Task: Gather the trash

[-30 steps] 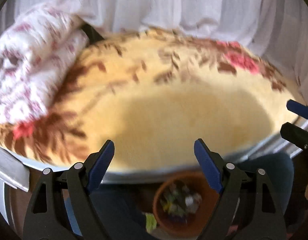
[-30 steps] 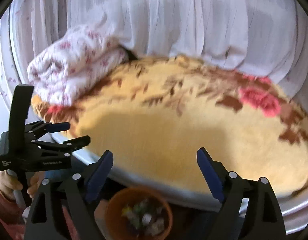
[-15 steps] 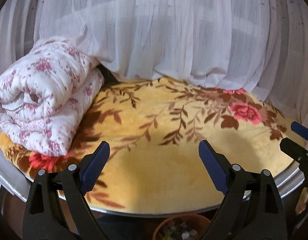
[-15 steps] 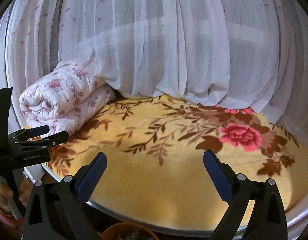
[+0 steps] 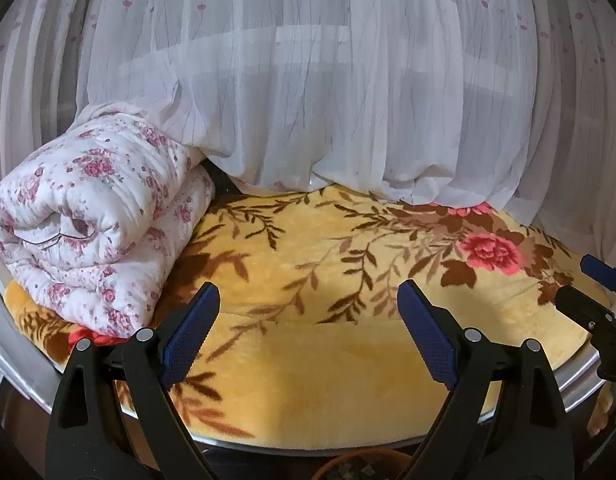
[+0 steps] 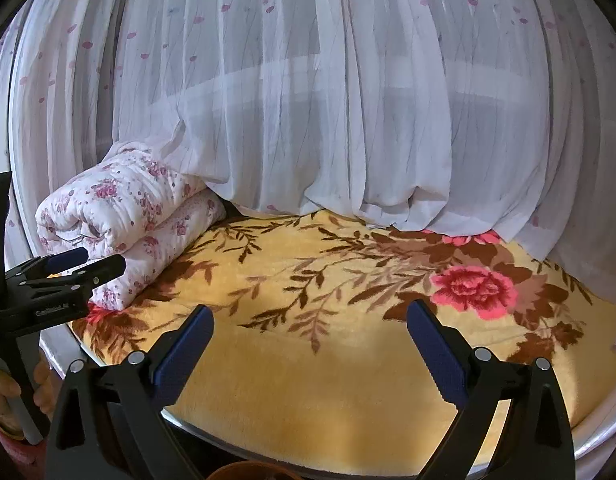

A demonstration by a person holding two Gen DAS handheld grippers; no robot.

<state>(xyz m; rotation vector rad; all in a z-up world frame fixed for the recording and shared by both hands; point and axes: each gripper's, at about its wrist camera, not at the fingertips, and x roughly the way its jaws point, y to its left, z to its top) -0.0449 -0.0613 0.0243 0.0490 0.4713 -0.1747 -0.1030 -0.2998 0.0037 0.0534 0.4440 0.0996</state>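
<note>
My left gripper (image 5: 308, 316) is open and empty, held above the near edge of a yellow floral blanket (image 5: 348, 320). My right gripper (image 6: 310, 336) is also open and empty over the same blanket (image 6: 348, 352). The rim of an orange pot with trash (image 5: 364, 466) shows at the bottom edge, below the surface; its rim also peeks into the right wrist view (image 6: 252, 472). No loose trash shows on the blanket. The right gripper appears at the right edge of the left wrist view (image 5: 592, 292), and the left gripper at the left of the right wrist view (image 6: 88, 262).
A rolled white quilt with pink flowers (image 5: 96, 232) lies on the blanket's left end. A sheer white curtain (image 5: 328, 100) hangs behind and drapes onto the blanket's far edge. A grey metal rim (image 5: 580, 376) borders the surface.
Both grippers have risen and tilted up. The orange pot has dropped almost out of view, and the curtain and quilt now fill the frames. Both jaws stayed open.
</note>
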